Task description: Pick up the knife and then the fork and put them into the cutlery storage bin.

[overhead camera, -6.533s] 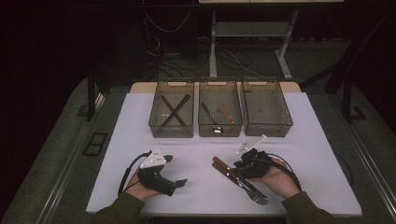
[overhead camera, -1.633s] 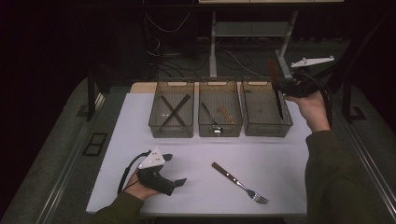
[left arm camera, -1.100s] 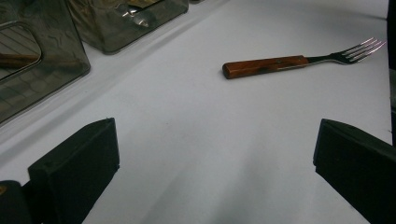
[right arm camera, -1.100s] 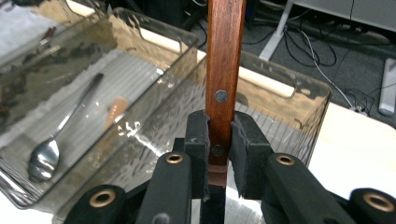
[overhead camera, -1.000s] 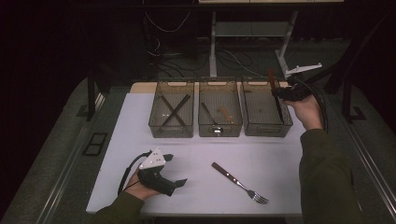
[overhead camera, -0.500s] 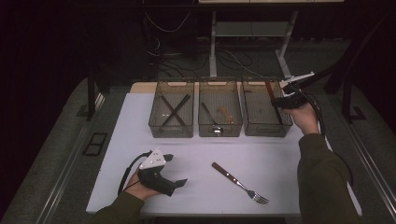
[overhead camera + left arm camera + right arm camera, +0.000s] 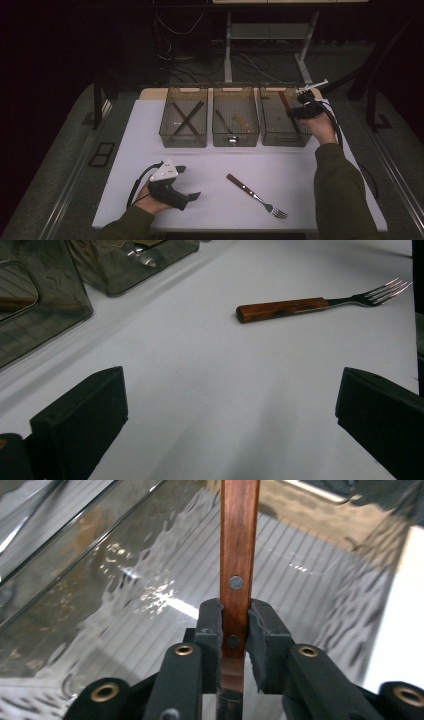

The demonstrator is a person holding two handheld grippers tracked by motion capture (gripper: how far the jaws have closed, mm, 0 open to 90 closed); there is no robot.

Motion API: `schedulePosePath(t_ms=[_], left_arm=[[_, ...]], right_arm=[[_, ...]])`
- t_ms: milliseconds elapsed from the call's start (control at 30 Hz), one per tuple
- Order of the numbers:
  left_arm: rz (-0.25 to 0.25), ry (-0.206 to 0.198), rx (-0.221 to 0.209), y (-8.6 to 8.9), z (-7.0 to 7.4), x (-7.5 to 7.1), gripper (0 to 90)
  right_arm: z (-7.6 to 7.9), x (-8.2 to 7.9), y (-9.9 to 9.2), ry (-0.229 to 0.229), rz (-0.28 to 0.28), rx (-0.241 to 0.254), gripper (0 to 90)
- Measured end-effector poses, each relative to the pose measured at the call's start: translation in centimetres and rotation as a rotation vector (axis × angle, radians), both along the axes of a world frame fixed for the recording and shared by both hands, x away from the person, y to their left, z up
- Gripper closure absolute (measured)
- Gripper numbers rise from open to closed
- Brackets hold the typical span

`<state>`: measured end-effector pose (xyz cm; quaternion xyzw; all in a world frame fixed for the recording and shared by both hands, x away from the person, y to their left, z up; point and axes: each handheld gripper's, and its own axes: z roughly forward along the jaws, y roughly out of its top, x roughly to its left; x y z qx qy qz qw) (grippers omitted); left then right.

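A dark room surrounds the white tabletop (image 7: pixel 125 150), with cables and a metal stand behind its far edge. Three clear bins stand in a row along that far edge: the left bin (image 7: pixel 184 120) holds two dark sticks crossed, the middle bin (image 7: pixel 236 120) holds a spoon and a small wooden piece, and the right bin (image 7: pixel 281 120) sits nearest the far right corner.

My right gripper (image 7: pixel 300 107) hangs over the right bin's right side. In the right gripper view its jaws have just been opening a little, yet a wooden-handled knife (image 7: pixel 239 555) is between them; I see the pads flanking the riveted handle, the left one touching and a thin gap at the right, so I take them as spread. The handle runs away from me over the bin's ribbed floor.

My left gripper (image 7: pixel 187 182) rests near the tabletop's near left corner, jaws spread wide with nothing between them. A fork (image 7: pixel 320 302) lies near the near edge, well apart from the bins, its tines toward the near right corner.
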<state>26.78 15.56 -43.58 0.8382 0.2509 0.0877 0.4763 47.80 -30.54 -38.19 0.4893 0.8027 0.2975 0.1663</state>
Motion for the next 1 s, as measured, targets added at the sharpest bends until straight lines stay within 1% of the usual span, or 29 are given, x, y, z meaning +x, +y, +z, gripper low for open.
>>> schedulePosePath(t_ms=[67,100,233,300,333,367,433,533,600,633,733,800,833,900,1000], left_arm=[[-0.001,-0.003,0.001,0.0,0.0,0.0,0.0],[-0.001,-0.003,0.001,0.0,0.0,0.0,0.0],[-0.001,-0.002,0.002,0.0,0.0,0.0,0.0],[-0.001,-0.003,0.001,0.0,0.0,0.0,0.0],[0.001,-0.005,-0.001,0.0,0.0,0.0,0.0],[0.000,-0.003,0.001,0.0,0.1,0.0,0.0],[0.002,-0.003,0.001,0.0,0.1,0.0,0.0],[0.004,-0.004,0.001,0.0,0.1,-0.1,0.0],[0.007,-0.007,0.000,0.0,0.1,-0.1,0.0],[0.007,-0.007,0.000,0.0,0.1,-0.1,0.0],[0.011,-0.008,0.003,0.1,0.1,-0.1,0.0],[0.015,-0.007,0.003,0.1,0.1,-0.1,0.0],[0.017,-0.006,0.003,0.1,0.1,-0.1,0.0],[0.017,-0.007,0.007,0.1,0.1,-0.1,0.0],[0.016,-0.009,0.007,0.0,0.1,0.0,0.0]], right_arm=[[-0.1,-0.1,0.1,-0.010,-0.005,-0.008,63.3],[0.0,-0.1,0.1,-0.014,-0.008,0.003,60.7],[0.3,-0.4,-0.2,-0.018,-0.015,0.047,55.0],[0.5,-0.7,-0.2,-0.036,-0.008,0.058,53.0],[0.7,-0.9,-0.2,-0.036,-0.012,0.071,51.6],[0.9,-1.1,-0.2,-0.046,-0.007,0.085,49.2],[1.2,-1.8,-0.1,-0.060,0.008,0.131,47.3],[2.0,-3.3,0.2,-0.093,0.027,0.170,45.6],[2.5,-4.5,0.5,-0.110,0.055,0.181,45.4],[2.7,-5.1,0.7,-0.118,0.066,0.181,45.5],[3.3,-6.9,1.3,-0.129,0.105,0.157,47.7],[3.5,-8.1,1.8,-0.129,0.135,0.157,49.8],[3.6,-8.6,2.0,-0.136,0.144,0.151,51.8],[3.7,-9.7,2.5,-0.133,0.170,0.145,55.3],[3.6,-11.1,3.1,-0.123,0.202,0.122,61.4]])
